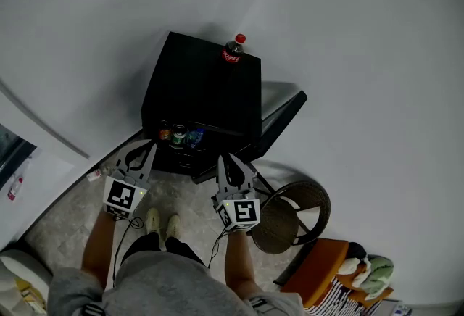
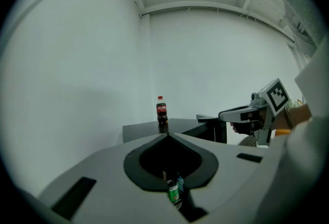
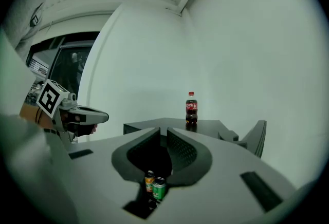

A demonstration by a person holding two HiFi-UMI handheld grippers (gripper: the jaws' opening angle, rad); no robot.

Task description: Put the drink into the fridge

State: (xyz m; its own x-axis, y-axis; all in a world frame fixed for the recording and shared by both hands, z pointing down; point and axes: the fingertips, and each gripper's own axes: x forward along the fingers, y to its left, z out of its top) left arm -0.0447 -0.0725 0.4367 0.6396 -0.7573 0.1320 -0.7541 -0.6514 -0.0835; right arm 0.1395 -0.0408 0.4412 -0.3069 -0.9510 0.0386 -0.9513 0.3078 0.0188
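Observation:
A cola bottle [image 1: 233,50] with a red cap stands upright on top of the black mini fridge [image 1: 203,90], near its back edge. It also shows as the bottle [image 2: 161,111] in the left gripper view and as the bottle [image 3: 191,108] in the right gripper view. The fridge door [image 1: 286,113] hangs open to the right, and several cans [image 1: 178,135] sit inside. My left gripper [image 1: 138,156] [image 2: 167,135] is shut and empty. My right gripper [image 1: 230,166] [image 3: 163,133] has its tips almost together with nothing between them. Both are in front of the fridge opening, well short of the bottle.
A round wicker stool [image 1: 293,214] stands just right of my right arm, under the open door. Beyond it are an orange item and a plush toy [image 1: 362,271]. A white counter edge [image 1: 29,126] runs along the left. The person's shoes [image 1: 162,222] are on the stone floor.

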